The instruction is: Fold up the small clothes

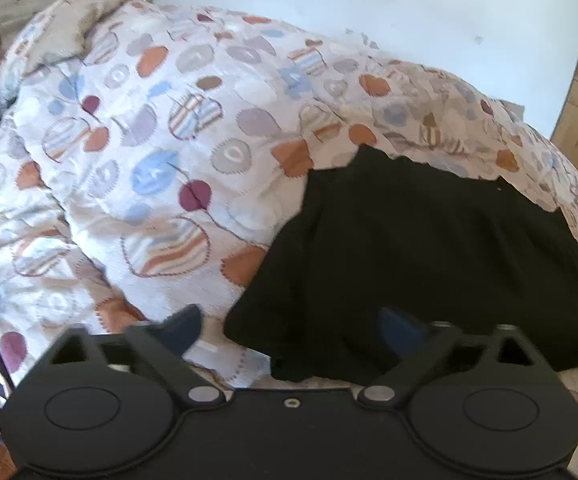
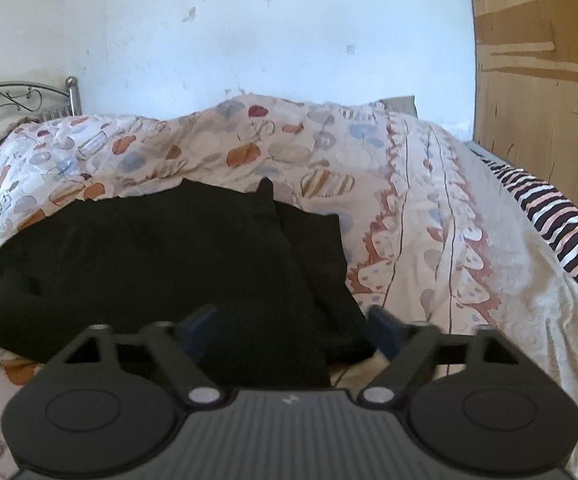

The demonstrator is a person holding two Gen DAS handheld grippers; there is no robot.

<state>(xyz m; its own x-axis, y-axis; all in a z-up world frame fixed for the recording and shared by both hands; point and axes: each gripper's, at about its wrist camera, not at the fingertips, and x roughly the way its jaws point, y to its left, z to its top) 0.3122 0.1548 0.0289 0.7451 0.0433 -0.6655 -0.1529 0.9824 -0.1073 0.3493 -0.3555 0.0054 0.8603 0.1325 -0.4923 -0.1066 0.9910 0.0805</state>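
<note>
- The black garment [image 1: 429, 248] lies spread on the patterned quilt [image 1: 161, 160] of a bed, bunched into folds along its near edge; in the right wrist view a flap lies doubled over its right side.
- The left gripper [image 1: 291, 330] points down at a slant over the garment's near left corner, its 2 jaws spread wide; nothing is pinched, though the cloth's edge sits between them.
- The right gripper [image 2: 293, 326] tilts more shallowly over the near right edge, jaws likewise wide apart and gripping nothing.
- A striped cloth [image 2: 561, 220] lies at the quilt's right edge.
- A metal headboard [image 2: 21, 100] and a white wall [image 2: 269, 40] stand behind.
</note>
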